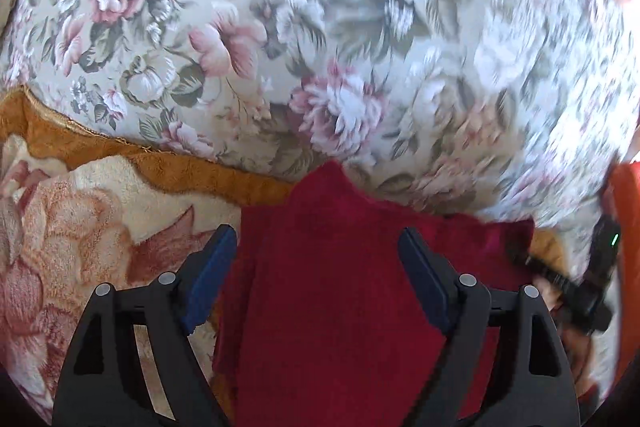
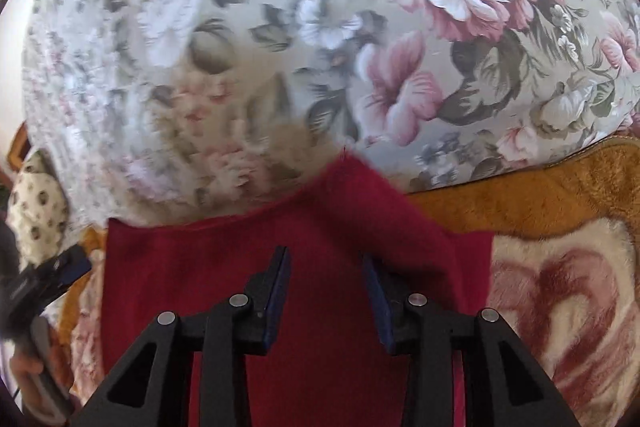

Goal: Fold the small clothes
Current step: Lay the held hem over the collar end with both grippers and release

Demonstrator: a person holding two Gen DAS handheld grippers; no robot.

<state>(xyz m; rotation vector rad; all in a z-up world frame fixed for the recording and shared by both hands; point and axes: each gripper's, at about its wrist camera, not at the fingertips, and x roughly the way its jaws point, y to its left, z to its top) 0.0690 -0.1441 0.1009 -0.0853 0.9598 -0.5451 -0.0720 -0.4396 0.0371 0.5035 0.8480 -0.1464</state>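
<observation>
Two tongs, left (image 1: 316, 251) and right (image 2: 326, 269), both open, gripping nothing, poised over red cloth (image 1: 340, 287) on plush blanket (image 1: 80, 211).

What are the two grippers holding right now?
Nothing. The left gripper and the right gripper both stand open above the red cloth, with no fabric pinched between their pads.
</observation>
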